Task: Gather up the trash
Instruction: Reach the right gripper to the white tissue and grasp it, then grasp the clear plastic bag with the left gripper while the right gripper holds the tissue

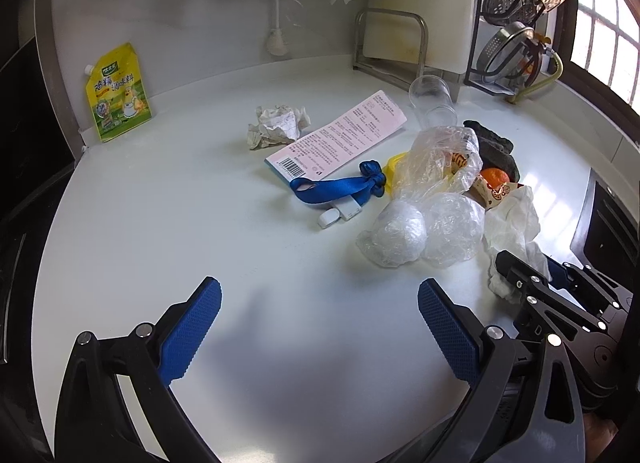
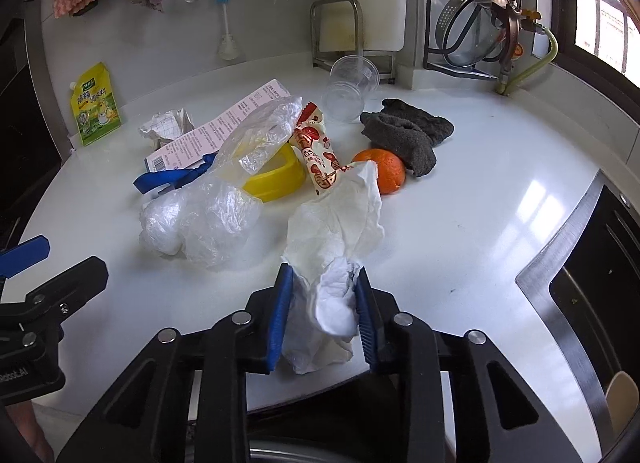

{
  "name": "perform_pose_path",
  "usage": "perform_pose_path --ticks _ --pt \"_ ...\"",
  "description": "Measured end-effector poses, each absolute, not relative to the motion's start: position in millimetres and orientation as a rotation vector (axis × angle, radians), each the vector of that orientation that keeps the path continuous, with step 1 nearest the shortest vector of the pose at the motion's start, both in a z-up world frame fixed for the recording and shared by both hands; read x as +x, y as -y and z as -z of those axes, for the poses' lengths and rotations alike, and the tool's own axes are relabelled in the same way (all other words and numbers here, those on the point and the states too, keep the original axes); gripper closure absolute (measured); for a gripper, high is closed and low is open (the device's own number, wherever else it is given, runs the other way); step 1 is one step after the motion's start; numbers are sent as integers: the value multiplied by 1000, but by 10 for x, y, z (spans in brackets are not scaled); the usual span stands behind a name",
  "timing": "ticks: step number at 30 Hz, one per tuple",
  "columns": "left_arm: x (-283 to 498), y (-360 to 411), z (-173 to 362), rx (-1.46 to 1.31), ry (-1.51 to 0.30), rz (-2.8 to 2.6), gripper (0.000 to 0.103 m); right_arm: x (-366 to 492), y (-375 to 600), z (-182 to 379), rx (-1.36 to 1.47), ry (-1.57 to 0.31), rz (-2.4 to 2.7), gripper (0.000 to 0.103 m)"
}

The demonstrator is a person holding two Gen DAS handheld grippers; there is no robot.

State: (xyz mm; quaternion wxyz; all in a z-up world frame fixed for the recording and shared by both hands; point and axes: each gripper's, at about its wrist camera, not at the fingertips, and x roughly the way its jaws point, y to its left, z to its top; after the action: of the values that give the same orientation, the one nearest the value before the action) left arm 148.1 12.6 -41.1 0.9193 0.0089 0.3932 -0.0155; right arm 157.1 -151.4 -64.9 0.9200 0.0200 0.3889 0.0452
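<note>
White kitchen counter [image 2: 460,223] holds a tipped, empty clear plastic cup [image 2: 352,87] and a yellow tub [image 2: 276,179] under a plastic bag [image 2: 260,131], while the right gripper [image 2: 322,315] clamps a white tissue [image 2: 340,231] near the counter's front edge and the left gripper [image 1: 320,327] gapes empty

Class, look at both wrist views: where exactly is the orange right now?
In the right wrist view, the orange sits on the white counter right of centre, against the dark grey cloth and just behind the white tissue.

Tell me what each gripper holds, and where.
Right gripper pinches the white tissue by its near bunched end. Left gripper is open, empty.
</note>
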Motion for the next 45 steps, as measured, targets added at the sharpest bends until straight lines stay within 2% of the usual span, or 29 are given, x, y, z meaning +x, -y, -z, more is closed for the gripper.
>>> perform_pose_path --ticks 14,26,27,30,32,34,36,45 --pt "1794 347 399 -4 -817 133 6 1044 2266 540 218 -745 -30 78" --pt "2062 606 606 95 -823 71 7 936 2374 621 275 -737 -42 78" --pt "2062 626 606 105 -817 71 9 936 2374 626 277 -739 -44 78" --pt "2060 692 618 128 -816 91 34 909 2367 652 277 -742 -48 78" --pt "2048 704 631 130 -819 101 42 893 2363 657 279 -743 -49 78" --pt "2017 695 617 128 -811 108 56 886 2366 655 280 -743 -51 78" --pt "1970 681 583 123 -800 120 63 875 2366 653 280 -742 -52 78" --pt "1577 591 351 116 -745 141 65 744 2317 609 271 -738 -53 78"
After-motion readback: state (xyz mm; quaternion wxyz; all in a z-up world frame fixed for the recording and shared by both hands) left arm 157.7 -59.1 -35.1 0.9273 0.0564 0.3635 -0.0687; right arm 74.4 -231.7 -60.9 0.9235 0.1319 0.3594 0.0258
